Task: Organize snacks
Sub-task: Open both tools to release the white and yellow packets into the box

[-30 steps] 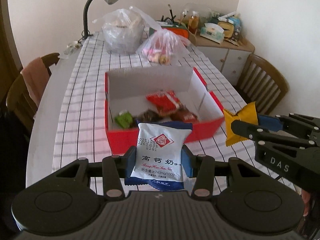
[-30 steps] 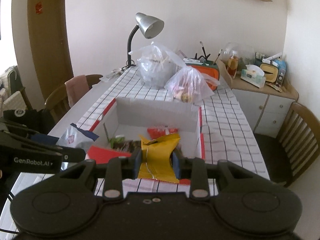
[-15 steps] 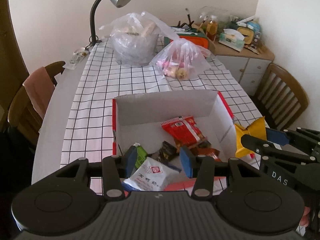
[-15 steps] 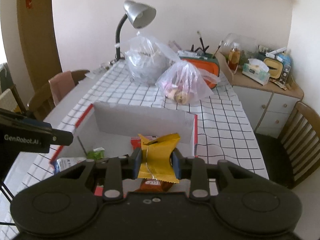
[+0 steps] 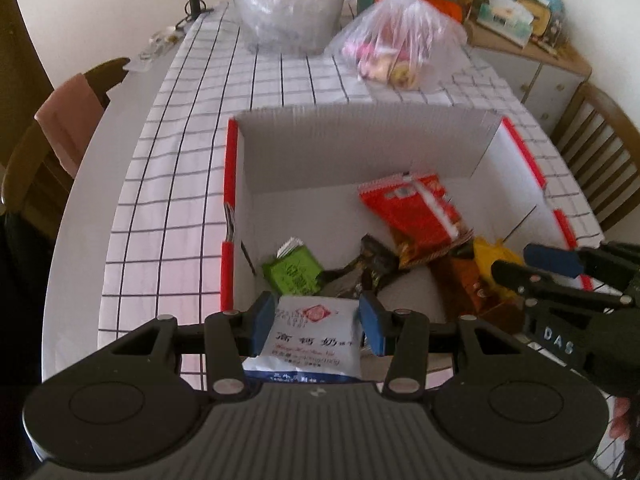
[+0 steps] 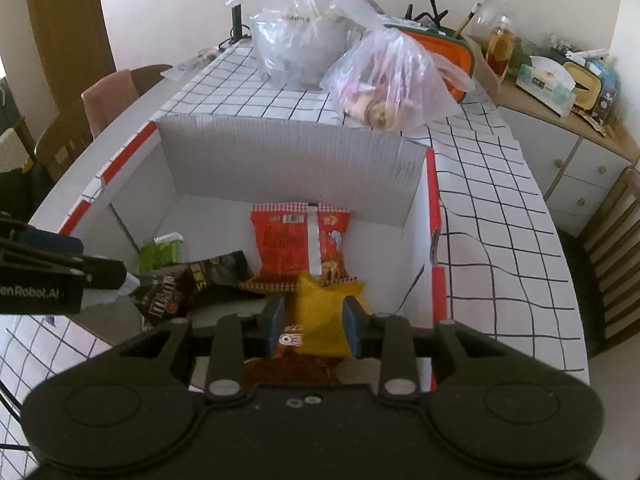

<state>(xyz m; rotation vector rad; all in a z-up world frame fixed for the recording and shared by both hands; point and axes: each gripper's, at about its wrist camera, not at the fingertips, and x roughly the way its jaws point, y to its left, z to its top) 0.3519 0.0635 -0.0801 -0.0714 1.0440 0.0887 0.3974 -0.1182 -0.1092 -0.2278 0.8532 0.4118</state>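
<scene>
Both grippers have dropped inside the box [image 5: 360, 136] walls, left gripper [image 5: 316, 322] clamping white packet [image 5: 310, 340], right gripper [image 6: 312, 320] clamping yellow packet [image 6: 320, 316]

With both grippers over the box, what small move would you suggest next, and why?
Probably open both grippers and let the packets drop. The left gripper holds the white packet and the right gripper holds the yellow packet, both already inside the box walls, just above the snacks lying there, so nothing seems left but release.
</scene>
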